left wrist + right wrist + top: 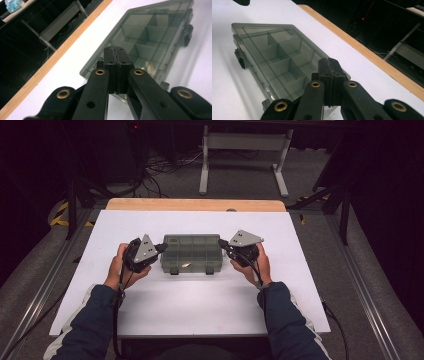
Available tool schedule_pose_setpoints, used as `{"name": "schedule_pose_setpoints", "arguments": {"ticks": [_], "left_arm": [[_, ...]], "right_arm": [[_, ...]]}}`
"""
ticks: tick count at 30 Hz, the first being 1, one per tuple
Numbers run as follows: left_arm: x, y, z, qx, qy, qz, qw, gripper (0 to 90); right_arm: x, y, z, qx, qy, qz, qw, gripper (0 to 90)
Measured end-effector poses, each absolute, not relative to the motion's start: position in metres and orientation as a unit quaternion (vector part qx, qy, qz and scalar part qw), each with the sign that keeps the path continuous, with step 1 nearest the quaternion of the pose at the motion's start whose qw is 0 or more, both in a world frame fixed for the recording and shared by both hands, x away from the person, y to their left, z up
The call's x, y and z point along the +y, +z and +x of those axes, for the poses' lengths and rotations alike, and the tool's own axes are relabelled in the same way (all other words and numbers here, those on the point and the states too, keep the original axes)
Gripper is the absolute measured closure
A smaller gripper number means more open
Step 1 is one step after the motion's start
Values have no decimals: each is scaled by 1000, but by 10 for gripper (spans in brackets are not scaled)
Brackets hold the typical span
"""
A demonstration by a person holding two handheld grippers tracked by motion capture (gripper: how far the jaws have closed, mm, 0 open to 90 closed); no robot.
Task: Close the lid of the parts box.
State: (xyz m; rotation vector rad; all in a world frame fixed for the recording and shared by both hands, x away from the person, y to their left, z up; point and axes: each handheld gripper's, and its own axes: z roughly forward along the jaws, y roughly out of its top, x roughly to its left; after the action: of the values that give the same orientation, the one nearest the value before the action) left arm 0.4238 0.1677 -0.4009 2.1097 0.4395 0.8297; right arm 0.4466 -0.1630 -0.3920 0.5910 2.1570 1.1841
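A grey see-through compartment box (192, 251) with its lid closed lies mid-table, two latches on its front edge. A small pale item (186, 265) shows inside near the front. My left gripper (161, 248) is shut with nothing in it, its tips at the box's left end. My right gripper (221, 243) is likewise shut and empty at the right end. In the left gripper view the closed jaws (115, 50) hover over the box (150, 37) near its corner. In the right gripper view the closed jaws (329, 62) sit over the near corner of the box (274, 57). Whether either touches the lid I cannot tell.
The box rests on a white sheet (200, 295) over a wooden table whose bare edge (195, 205) shows at the back. Beyond it, a metal frame (245, 150) and cables lie on the dark floor. Rails run along both sides of the table.
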Motion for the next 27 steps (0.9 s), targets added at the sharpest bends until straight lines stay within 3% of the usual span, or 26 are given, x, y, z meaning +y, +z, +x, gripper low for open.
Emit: {"name": "schedule_pose_setpoints", "arguments": {"ticks": [27], "left_arm": [[164,-431,412,158,305,850,400,887]], "right_arm": [[-154,-419,431,839,419,201,282,898]]}}
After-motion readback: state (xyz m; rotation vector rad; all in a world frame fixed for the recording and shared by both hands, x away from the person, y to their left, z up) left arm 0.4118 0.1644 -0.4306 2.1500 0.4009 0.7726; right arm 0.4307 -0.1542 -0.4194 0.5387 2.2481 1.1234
